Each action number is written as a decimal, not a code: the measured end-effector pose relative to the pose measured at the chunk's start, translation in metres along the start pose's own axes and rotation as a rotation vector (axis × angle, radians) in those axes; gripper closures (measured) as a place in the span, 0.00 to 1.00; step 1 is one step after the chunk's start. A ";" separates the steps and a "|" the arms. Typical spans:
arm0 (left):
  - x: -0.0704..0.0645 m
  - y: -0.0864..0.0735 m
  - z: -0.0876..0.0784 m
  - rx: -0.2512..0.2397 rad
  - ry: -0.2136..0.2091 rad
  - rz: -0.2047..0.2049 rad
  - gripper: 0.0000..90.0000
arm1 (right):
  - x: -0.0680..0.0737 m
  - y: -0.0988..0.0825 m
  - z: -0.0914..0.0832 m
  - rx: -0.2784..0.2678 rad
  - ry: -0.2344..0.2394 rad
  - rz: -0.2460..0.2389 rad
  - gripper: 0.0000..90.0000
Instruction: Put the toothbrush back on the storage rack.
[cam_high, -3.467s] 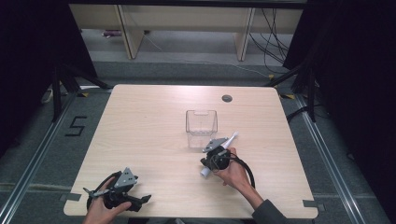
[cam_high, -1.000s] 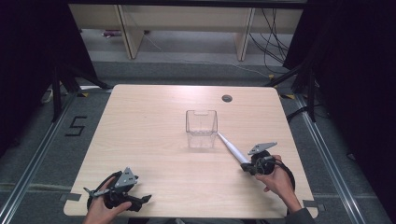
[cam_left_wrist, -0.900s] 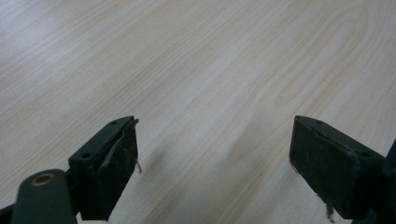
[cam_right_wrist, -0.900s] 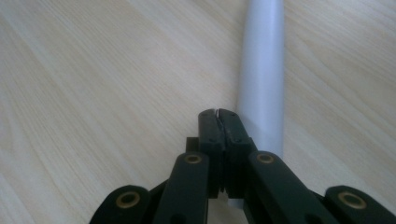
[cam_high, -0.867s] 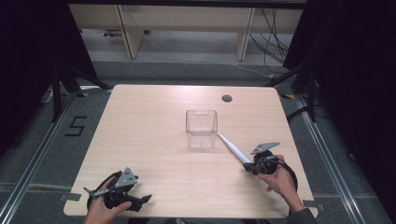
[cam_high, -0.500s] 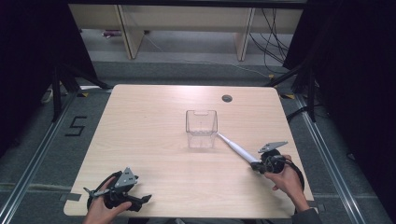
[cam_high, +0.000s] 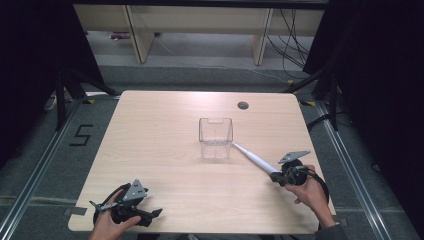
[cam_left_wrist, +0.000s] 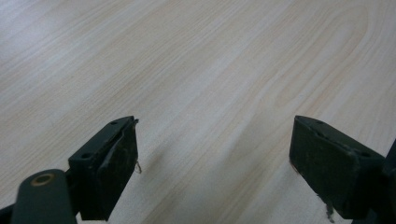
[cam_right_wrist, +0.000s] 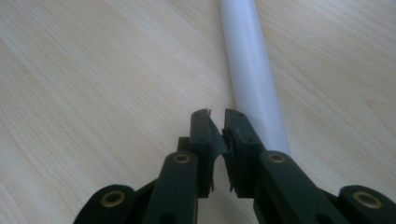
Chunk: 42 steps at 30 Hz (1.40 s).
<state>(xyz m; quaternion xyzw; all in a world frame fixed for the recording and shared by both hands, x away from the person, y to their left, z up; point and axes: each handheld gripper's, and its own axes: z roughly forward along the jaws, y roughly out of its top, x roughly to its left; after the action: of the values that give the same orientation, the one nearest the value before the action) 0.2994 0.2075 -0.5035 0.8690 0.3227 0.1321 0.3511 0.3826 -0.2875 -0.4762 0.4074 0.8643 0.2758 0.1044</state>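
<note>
White tube (cam_high: 254, 160) lying flat on the surface (cam_high: 160, 130), slanting from beside the near right corner of the clear container (cam_high: 216, 137) toward the right gripper (cam_high: 278, 178). Far tip just beside the container's base, perhaps touching; hard to tell. In the right gripper view, tube (cam_right_wrist: 252, 70) running past the right side of the jaws, not between them. Jaws of the right gripper (cam_right_wrist: 217, 116) nearly together, only a thin slit left, nothing gripped. Container upright, a little right of the surface's middle, apparently empty.

Judged from the layout: tube outside the container, so getting it in, if that is the aim, not yet done. Left to do: spread the jaws, close on the tube, lift, tip it over the open rim.

Left gripper (cam_high: 150, 214) at the near left corner of the surface, well apart from tube and container, low over the wood. Jaws of the left gripper (cam_left_wrist: 215, 158) spread wide, bare wood between.

Room: broad open wood left of and behind the container; round cable hole (cam_high: 243, 105) near the far edge, clear of the work. Right hand (cam_high: 310, 192) near the near right corner, with little margin to the right and near edges. Floor and dark frame beyond, on every side.
</note>
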 end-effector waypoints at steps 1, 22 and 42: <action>0.000 0.000 0.000 0.000 0.000 -0.002 0.17 | 0.000 0.001 -0.003 0.012 -0.002 -0.014 0.89; 0.002 -0.001 0.000 0.002 0.006 -0.005 0.17 | -0.004 0.051 -0.006 0.073 -0.079 -0.144 0.62; 0.002 0.000 0.000 0.001 0.007 -0.004 0.17 | -0.008 0.085 0.031 0.259 -0.049 -0.146 0.59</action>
<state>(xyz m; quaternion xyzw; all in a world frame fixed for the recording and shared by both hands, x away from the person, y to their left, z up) 0.3005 0.2092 -0.5035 0.8681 0.3255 0.1341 0.3500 0.4552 -0.2379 -0.4544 0.3599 0.9173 0.1438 0.0918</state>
